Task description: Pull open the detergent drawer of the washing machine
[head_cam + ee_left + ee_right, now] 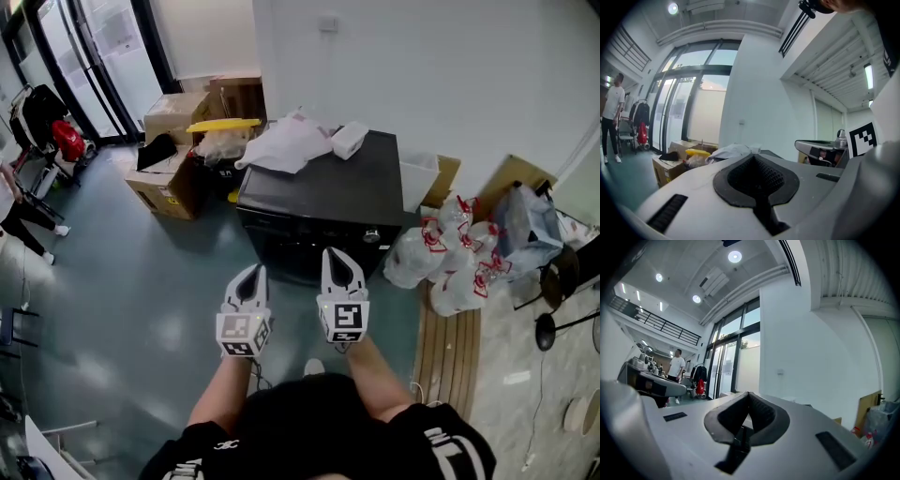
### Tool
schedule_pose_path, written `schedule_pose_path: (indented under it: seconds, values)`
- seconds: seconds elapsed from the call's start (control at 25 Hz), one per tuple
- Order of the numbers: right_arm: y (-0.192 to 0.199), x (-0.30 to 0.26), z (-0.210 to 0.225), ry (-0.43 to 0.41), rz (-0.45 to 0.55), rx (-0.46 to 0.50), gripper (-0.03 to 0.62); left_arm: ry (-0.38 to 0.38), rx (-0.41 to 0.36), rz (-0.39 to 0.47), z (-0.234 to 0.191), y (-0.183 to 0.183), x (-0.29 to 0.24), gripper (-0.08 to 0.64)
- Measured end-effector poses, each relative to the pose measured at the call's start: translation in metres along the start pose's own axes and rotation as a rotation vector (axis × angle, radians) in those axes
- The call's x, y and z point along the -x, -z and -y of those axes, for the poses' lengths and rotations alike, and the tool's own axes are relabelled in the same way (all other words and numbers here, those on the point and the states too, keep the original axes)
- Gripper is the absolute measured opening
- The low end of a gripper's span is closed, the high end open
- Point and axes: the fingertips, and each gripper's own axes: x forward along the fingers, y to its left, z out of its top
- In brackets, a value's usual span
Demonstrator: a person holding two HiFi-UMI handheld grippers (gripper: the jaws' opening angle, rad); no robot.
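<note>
Both tools are clenched with nothing between their jaws. The left tool [251, 273] and right tool [339, 256] hang side by side above the floor [141, 281], pointing at the black washing machine [323, 197] just ahead, not touching it. Its detergent drawer cannot be made out from here.

- A glossy blue-grey floor [141, 281] reflects soft patches of light.
- A plain white wall [450, 75] carries a small switch plate [327, 24].
- Tall dark-framed windows [94, 47] run from floor to ceiling at the left, with pale daylight behind them.
- Open cardboard boxes [173, 178] stand near the windows, and a clothes rack [42, 117] with dark garments stands beside the glass.
- White plastic bags [450, 262] are heaped by the wall, next to what looks like a slatted wooden board [448, 352] on the floor.
- Round ceiling lights [734, 257] glow above an upper-level railing [670, 326].
</note>
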Motion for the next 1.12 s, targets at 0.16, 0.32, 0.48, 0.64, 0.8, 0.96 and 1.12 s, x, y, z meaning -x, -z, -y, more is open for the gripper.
schedule_pose_path:
  seconds: [0.16, 0.32, 0.48, 0.64, 0.8, 0.96, 1.12]
  values:
    - [0.006, -0.025, 0.019, -0.011, -0.009, -0.003, 0.002, -0.008, 0.006, -0.005, -0.003, -0.001, -0.033, 0.002]
    - [0.003, -0.042, 0.031, -0.014, 0.009, -0.03, 0.002, 0.009, -0.014, -0.017, -0.005, -0.006, -0.054, 0.002]
    - [-0.001, -0.059, 0.031, -0.016, 0.028, -0.033, 0.002, 0.001, -0.012, 0.018, -0.019, -0.018, -0.064, 0.002]
    - [0.002, -0.078, 0.027, -0.004, 0.054, -0.024, 0.002, 0.018, -0.04, 0.056, -0.034, -0.022, -0.073, 0.002]
    - [0.011, -0.102, 0.024, 0.005, 0.04, -0.022, 0.002, 0.044, -0.065, 0.049, -0.046, -0.018, -0.086, 0.002]
    - [0.012, -0.121, 0.017, 0.007, 0.036, -0.024, 0.002, 0.032, -0.056, 0.03, -0.067, -0.008, -0.094, 0.002]
    - [0.014, -0.133, 0.013, 0.003, 0.029, -0.027, 0.002, 0.004, -0.034, 0.032, -0.087, -0.006, -0.099, 0.002]
